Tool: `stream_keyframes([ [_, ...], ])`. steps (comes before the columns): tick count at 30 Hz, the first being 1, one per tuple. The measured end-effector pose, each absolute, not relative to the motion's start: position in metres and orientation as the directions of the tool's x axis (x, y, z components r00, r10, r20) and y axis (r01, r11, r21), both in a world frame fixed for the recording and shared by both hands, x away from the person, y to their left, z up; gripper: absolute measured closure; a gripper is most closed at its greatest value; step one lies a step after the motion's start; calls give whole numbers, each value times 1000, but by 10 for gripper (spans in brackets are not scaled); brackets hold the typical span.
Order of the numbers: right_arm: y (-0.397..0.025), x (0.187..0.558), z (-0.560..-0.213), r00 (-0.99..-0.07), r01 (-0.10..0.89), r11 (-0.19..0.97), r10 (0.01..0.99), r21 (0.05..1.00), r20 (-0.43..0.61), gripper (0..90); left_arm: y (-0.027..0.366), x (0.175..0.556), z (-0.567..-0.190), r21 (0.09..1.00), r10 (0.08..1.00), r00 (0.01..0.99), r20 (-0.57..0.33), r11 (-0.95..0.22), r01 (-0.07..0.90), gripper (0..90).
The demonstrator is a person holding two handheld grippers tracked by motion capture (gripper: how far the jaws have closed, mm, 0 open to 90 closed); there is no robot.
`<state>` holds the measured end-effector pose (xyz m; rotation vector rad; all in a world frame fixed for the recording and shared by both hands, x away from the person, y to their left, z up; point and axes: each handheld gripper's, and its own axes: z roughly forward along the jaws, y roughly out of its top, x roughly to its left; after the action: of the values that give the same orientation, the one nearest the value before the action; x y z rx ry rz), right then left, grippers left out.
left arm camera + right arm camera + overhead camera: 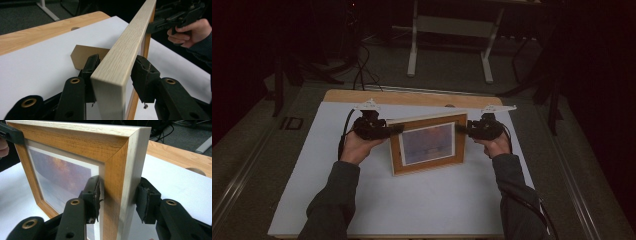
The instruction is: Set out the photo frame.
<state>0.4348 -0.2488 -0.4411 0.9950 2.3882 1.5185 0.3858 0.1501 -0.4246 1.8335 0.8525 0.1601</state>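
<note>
While the picture frame (pixel 429 144) stood upright near the middle of the white counter (pixel 422 200), we held it from both sides. Our left gripper (pixel 396 129) pinched the frame's left edge near the top, its jaws pressed against front and back. Our right gripper (pixel 462 129) clamped the right edge in the same way. Behind the frame, a brown cardboard stand (pixel 83 55) rested on the counter.
</note>
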Motion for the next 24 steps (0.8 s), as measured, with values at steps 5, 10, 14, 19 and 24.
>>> stream_keyframes([
  [5,-249,433,-442,-768,455,267,601,850,222,585,160,379,-426,865,630,728,-270,-173,471,593],
  [10,-249,431,-442,-762,460,259,606,850,228,587,166,376,-428,866,629,725,-280,-160,474,658],
  [14,-249,429,-443,-760,461,257,608,849,229,595,168,377,-428,864,626,722,-295,-149,481,683],
  [19,-249,426,-443,-751,469,245,616,849,237,599,172,381,-431,853,600,719,-351,-112,510,690],
  [24,-249,422,-444,-743,475,239,625,847,240,607,173,383,-432,850,596,715,-365,-101,518,687],
])
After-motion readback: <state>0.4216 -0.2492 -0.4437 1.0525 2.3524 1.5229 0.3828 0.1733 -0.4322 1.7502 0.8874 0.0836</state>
